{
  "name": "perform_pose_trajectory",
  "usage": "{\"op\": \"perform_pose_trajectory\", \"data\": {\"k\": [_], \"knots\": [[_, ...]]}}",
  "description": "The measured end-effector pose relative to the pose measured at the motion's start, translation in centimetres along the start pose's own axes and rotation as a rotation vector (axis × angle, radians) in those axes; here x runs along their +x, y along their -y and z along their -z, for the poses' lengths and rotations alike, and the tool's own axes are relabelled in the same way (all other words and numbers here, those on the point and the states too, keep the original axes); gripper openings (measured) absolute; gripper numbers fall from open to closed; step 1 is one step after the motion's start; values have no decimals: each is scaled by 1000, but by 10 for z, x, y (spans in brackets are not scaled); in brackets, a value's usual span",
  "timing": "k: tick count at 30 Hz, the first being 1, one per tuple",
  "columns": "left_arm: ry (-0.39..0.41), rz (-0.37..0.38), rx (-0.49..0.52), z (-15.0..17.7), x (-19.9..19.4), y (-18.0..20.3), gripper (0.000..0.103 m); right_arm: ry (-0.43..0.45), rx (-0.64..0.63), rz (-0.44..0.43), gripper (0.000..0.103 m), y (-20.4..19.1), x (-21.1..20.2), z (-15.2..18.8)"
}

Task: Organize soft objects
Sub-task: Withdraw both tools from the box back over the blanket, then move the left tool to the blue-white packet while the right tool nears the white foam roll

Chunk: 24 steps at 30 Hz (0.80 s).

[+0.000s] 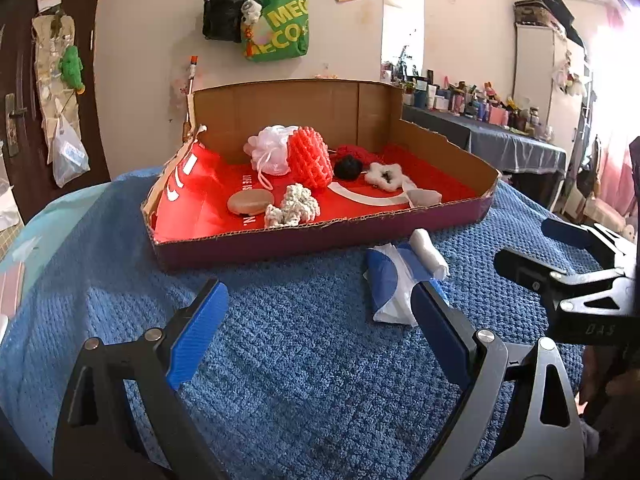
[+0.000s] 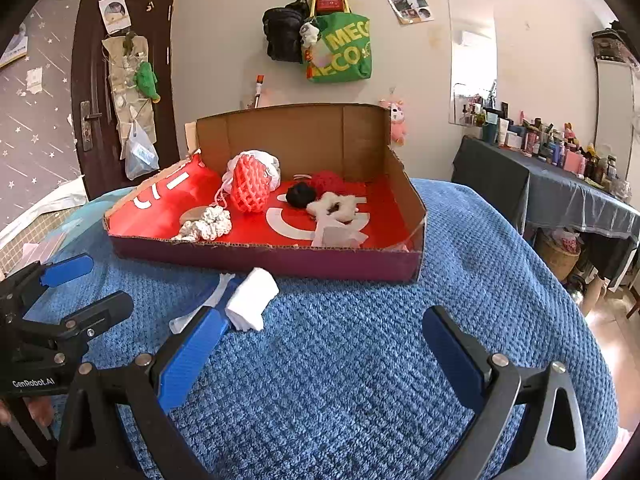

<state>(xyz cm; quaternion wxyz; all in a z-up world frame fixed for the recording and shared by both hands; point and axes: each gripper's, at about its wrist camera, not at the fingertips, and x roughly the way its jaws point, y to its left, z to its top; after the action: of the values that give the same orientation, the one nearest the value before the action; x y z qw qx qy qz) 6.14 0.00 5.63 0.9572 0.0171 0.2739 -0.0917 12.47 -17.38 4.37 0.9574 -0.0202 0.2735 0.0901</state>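
A shallow cardboard box (image 1: pixel 280 236) (image 2: pixel 256 258) with a red lining sits on the blue blanket. In it lie a white mesh puff (image 1: pixel 269 151), a red foam net (image 1: pixel 310 160) (image 2: pixel 249 186), a cream knitted scrunchie (image 1: pixel 294 210) (image 2: pixel 208 224), a tan round pad (image 1: pixel 250 202), a black pom (image 1: pixel 348 168) (image 2: pixel 301 194), red yarn (image 2: pixel 328 180) and a white fluffy scrunchie (image 1: pixel 384 176) (image 2: pixel 336 206). In front of the box lie a white roll (image 1: pixel 430 252) (image 2: pixel 252 298) and a blue-and-white bag (image 1: pixel 386 284). My left gripper (image 1: pixel 320 320) and right gripper (image 2: pixel 324 340) are open and empty above the blanket.
The blue blanket (image 1: pixel 300 360) covers the bed. A dark door (image 2: pixel 120 80) stands at the left. Bags (image 2: pixel 336 40) hang on the wall behind the box. A table with bottles (image 2: pixel 552 176) stands at the right.
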Motion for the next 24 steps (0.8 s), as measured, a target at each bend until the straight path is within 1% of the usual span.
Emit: {"op": "perform_pose_trajectory", "data": {"k": [5, 16, 24], "knots": [[2, -10, -12, 3, -1, -1, 94, 0, -3, 22, 103, -1, 0, 6], [-3, -22, -6, 5, -1, 2, 94, -10, 7, 21, 103, 0, 2, 11], [-27, -11, 2, 1, 5, 3, 94, -19, 16, 26, 103, 5, 4, 6]]}}
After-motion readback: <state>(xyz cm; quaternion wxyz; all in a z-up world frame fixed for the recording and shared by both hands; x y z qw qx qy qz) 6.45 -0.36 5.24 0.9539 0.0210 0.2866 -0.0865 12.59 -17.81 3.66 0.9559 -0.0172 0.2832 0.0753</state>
